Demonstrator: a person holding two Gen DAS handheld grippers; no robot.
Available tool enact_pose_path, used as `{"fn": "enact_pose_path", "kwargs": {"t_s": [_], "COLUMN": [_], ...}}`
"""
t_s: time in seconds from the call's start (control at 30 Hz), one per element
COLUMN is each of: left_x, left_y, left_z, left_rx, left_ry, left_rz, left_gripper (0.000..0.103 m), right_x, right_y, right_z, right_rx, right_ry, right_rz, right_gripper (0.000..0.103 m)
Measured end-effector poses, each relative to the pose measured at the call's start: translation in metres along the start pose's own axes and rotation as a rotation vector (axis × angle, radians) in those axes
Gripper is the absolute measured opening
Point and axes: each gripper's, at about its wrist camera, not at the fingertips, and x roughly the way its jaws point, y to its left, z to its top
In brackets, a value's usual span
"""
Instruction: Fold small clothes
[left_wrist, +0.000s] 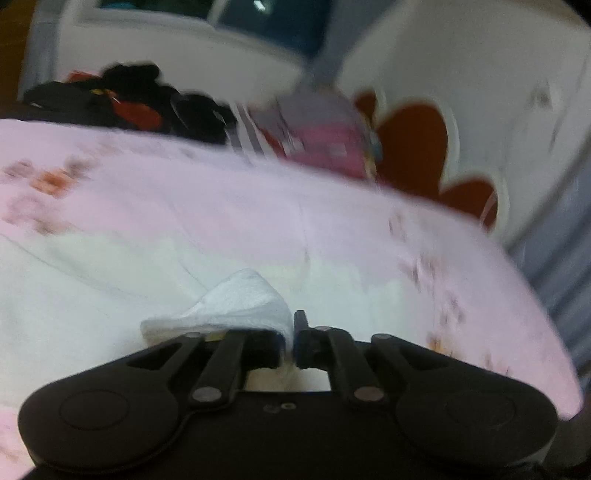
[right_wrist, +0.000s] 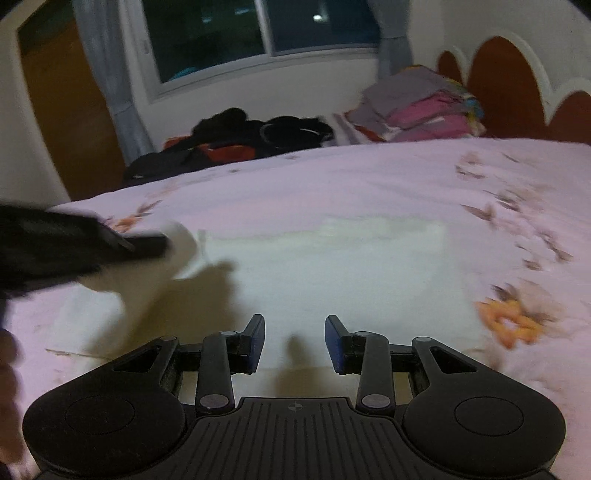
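Left gripper (left_wrist: 291, 341) clamped on a lifted corner of the white cloth (left_wrist: 240, 299) lying on the pink bed (left_wrist: 221, 199). Right gripper (right_wrist: 294, 341) spread wide, holding nothing, above the cloth.

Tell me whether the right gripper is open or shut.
Open. The right gripper shows a wide gap between its blue-padded fingers, with only the white garment lying beneath, nothing gripped.
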Motion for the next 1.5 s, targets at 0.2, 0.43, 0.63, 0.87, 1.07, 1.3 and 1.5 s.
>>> {"fn": "enact_pose_path", "kwargs": {"t_s": [0.2,0.43,0.63,0.87,1.07,1.3,1.5], "left_x": [-0.003,-0.054,-0.080,-0.081,-0.071,-0.063,-0.060], "left_y": [-0.008,0.016,0.052,0.082,0.090,0.096,0.085], "left_z": [-0.013,0.001,-0.032,-0.046,-0.037,-0.036,-0.037], "left_rx": [-0.014,0.007,0.008,-0.030,-0.020,-0.014,0.043], "left_ry": [0.056,-0.057,-0.032,-0.014,-0.045,-0.079,-0.113], "left_rz": [0.000,0.148,0.348,0.470,0.511,0.527,0.498], "left_gripper": [0.072,0.082,0.081,0.078,0.078,0.068,0.024], "right_x": [-0.008,-0.003,0.015,0.033,0.052,0.036,0.039], "right_y": [-0.022,-0.003,0.037,0.075,0.079,0.033,-0.029], "right_z": [-0.002,-0.002,-0.007,-0.024,-0.018,0.014,0.022], "right_rx": [0.034,0.006,-0.122,-0.278,-0.301,-0.126,0.067], "right_ry": [0.020,0.005,0.035,0.046,0.040,-0.015,0.063], "right_rz": [0.037,0.121,0.148,0.112,0.048,0.043,0.057], "right_gripper": [0.036,0.075,0.074,0.056,0.029,0.003,0.003]}}
